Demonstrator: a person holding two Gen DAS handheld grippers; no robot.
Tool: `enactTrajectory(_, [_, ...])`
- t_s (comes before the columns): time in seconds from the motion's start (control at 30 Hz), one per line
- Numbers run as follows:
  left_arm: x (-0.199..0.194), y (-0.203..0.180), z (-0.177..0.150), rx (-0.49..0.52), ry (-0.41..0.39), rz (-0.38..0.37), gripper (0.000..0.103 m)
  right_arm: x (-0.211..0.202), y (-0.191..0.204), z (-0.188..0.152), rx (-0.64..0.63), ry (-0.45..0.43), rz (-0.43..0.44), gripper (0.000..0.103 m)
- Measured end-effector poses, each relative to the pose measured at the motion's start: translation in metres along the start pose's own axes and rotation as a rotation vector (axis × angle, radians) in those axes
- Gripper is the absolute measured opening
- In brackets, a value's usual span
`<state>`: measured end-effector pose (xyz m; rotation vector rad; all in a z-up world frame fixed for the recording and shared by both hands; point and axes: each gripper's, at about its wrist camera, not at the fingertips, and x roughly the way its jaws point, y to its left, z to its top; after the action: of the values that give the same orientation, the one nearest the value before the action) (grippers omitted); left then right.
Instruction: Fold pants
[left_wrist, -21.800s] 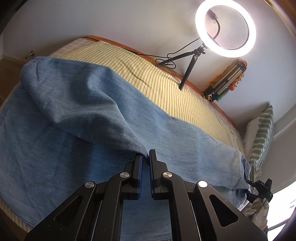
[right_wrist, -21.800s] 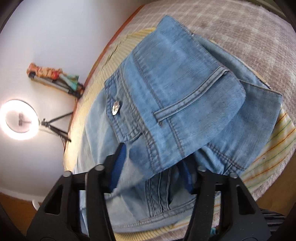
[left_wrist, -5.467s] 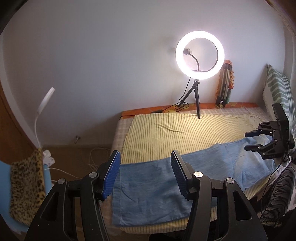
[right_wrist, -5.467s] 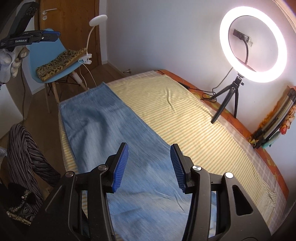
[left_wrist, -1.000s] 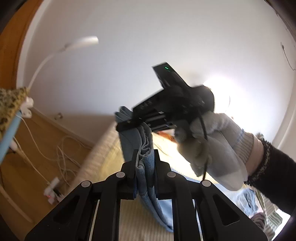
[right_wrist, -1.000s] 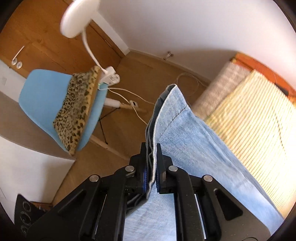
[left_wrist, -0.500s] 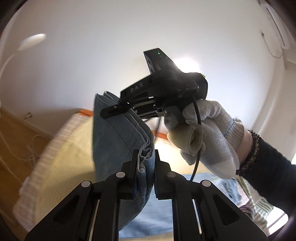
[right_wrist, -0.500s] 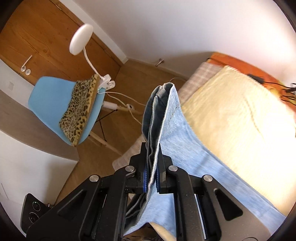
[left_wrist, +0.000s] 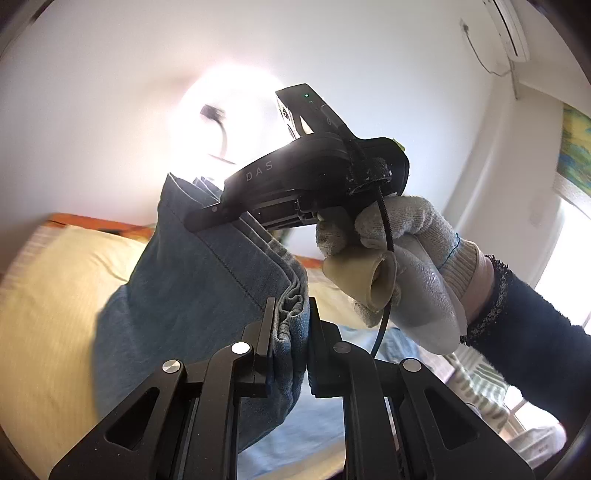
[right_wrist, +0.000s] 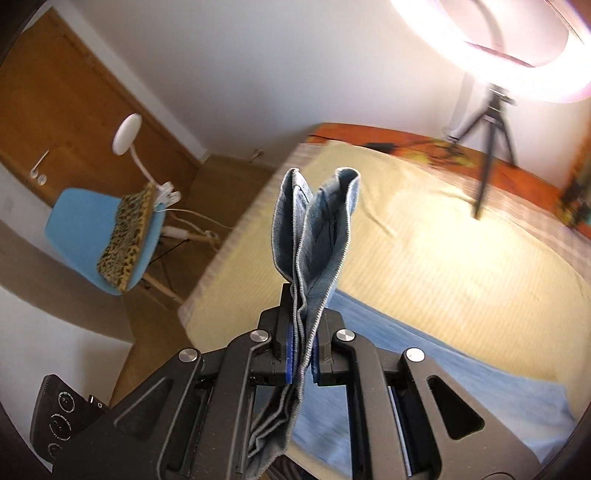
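Note:
The blue denim pants (left_wrist: 192, 295) hang lifted above the bed by their leg ends. My left gripper (left_wrist: 290, 314) is shut on the bunched hem layers. My right gripper (left_wrist: 207, 218), held by a gloved hand (left_wrist: 406, 258), is shut on the same hem further along. In the right wrist view my right gripper (right_wrist: 301, 314) clamps the hem layers of the pants (right_wrist: 317, 221), which stick up past the fingertips. The rest of the pants (right_wrist: 424, 380) trails down onto the bed.
A yellow striped sheet (right_wrist: 443, 258) covers the bed. A ring light on a tripod (right_wrist: 491, 85) stands at the bed's far edge by the wall. A blue chair (right_wrist: 85, 225) with a leopard cushion and a clip lamp (right_wrist: 125, 140) stands on the wooden floor.
Both grippers have carried the held leg ends higher and further over the bed, toward the ring light. The hem layers now spread apart above the right gripper.

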<state>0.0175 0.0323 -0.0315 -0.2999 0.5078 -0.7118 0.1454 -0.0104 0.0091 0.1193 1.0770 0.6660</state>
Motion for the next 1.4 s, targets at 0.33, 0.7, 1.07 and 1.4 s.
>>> enactTrajectory(0.33, [0.086, -0.034, -0.022, -0.003, 0.122, -0.153, 0.011, -0.042, -0.104, -0.055, 0.096, -0.002, -0.112, 0.008])
enactTrajectory(0.7, [0.178, -0.077, -0.038, 0.062, 0.239, -0.285, 0.011, -0.092, -0.203, -0.121, 0.215, -0.024, -0.215, 0.007])
enactTrajectory(1.07, [0.241, -0.134, -0.053, 0.11, 0.318, -0.377, 0.011, -0.136, -0.267, -0.171, 0.285, -0.059, -0.284, 0.007])
enactTrajectory(1.4, [0.277, -0.179, -0.079, 0.14, 0.443, -0.452, 0.015, -0.17, -0.331, -0.232, 0.409, -0.088, -0.324, 0.007])
